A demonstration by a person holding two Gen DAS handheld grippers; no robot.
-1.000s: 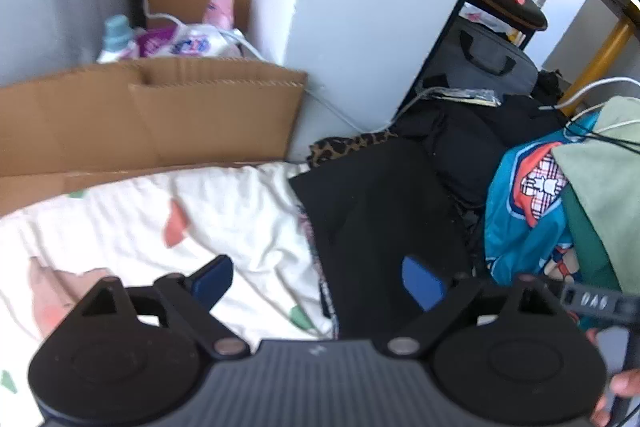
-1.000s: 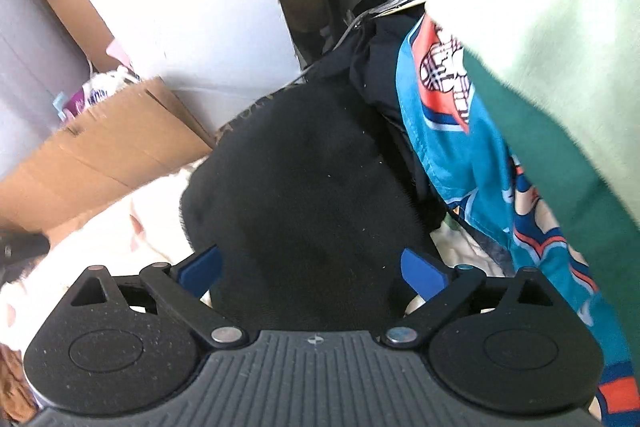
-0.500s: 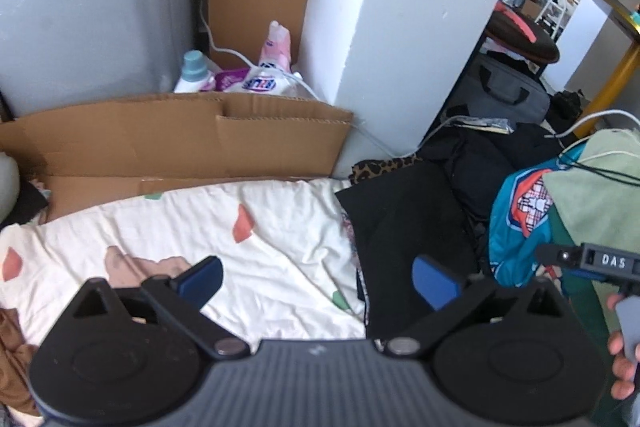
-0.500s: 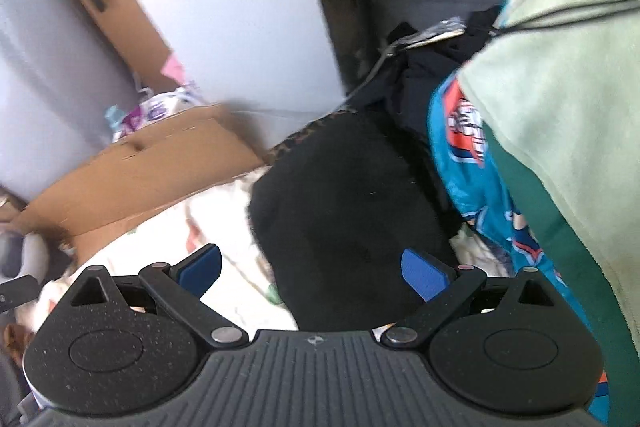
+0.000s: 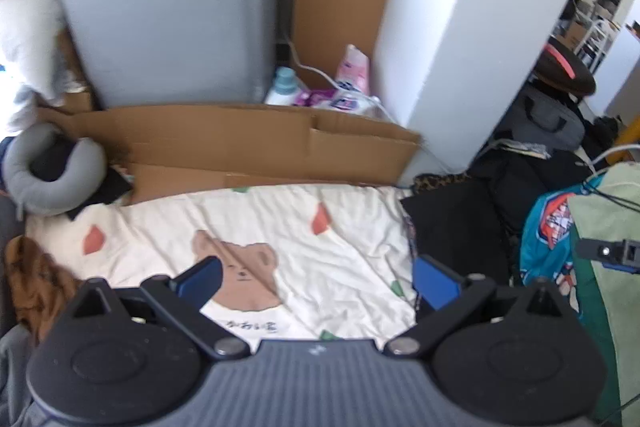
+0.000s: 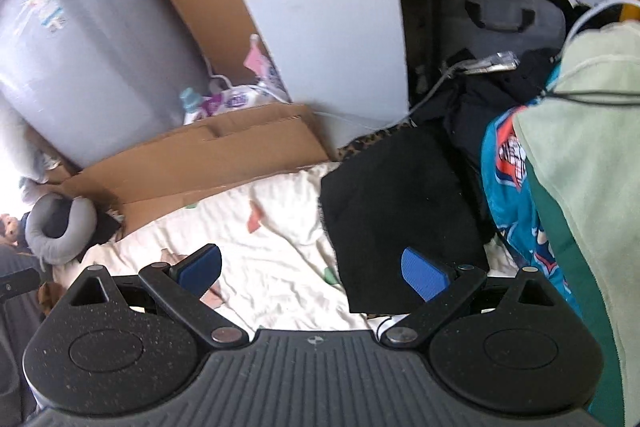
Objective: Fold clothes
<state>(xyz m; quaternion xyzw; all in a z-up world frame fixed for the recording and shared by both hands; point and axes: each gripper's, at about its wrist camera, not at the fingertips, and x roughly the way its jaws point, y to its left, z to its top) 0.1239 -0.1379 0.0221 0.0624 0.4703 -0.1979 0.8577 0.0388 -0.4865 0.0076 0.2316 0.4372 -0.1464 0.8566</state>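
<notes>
The left gripper (image 5: 316, 281) hangs above a cream sheet (image 5: 280, 227) printed with a bear, its blue fingers spread wide apart with nothing between them; the right gripper (image 6: 312, 269) is spread just as wide and also carries nothing. The nearest garment, a folded black garment (image 6: 400, 211), lies flat on the right edge of the sheet: in the right wrist view it sits ahead of the right-hand blue finger (image 6: 424, 273), whether touching it cannot be told, and in the left wrist view it lies just beyond that gripper's right finger. Right of it rises a pile of clothes, a blue printed garment (image 6: 508, 187) under a pale green and dark green one (image 6: 592, 155), with more dark clothes (image 5: 520, 179) heaped behind. The middle and left of the sheet are bare cloth. A flattened cardboard sheet (image 5: 256, 143) borders the far edge, a grey neck pillow (image 5: 48, 171) lies at the far left corner, and a brown patterned cloth (image 5: 36, 279) lies at the near left
</notes>
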